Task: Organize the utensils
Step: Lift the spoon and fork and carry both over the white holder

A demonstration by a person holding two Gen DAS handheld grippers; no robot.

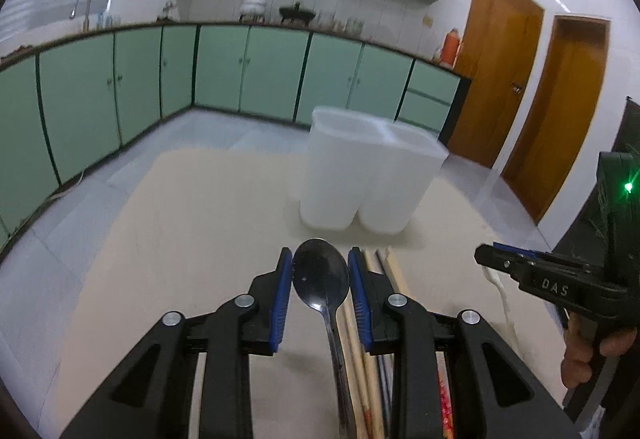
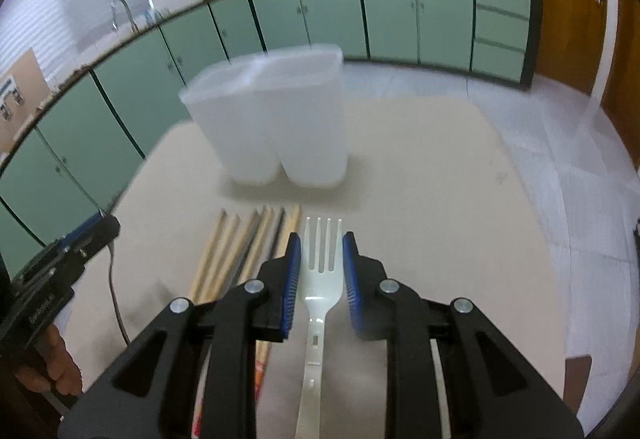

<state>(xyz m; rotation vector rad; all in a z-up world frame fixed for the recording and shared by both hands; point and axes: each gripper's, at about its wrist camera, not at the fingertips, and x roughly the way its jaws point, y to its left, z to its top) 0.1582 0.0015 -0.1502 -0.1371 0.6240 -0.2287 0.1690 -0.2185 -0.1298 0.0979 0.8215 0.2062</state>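
A black spoon (image 1: 321,275) lies on the beige table between the open fingers of my left gripper (image 1: 320,265). Several wooden chopsticks (image 1: 390,271) lie just right of it; they also show in the right wrist view (image 2: 248,239). A white plastic fork (image 2: 322,259) lies between the open fingers of my right gripper (image 2: 321,245). A translucent white two-compartment utensil holder (image 1: 368,171) stands upright beyond the utensils, also in the right wrist view (image 2: 276,119). My right gripper shows at the right of the left wrist view (image 1: 486,257).
The beige table (image 2: 440,199) ends in front of a tiled floor. Green kitchen cabinets (image 1: 248,67) run along the back wall. Wooden doors (image 1: 496,51) stand at the right. A thin cable (image 2: 114,295) trails by the left gripper.
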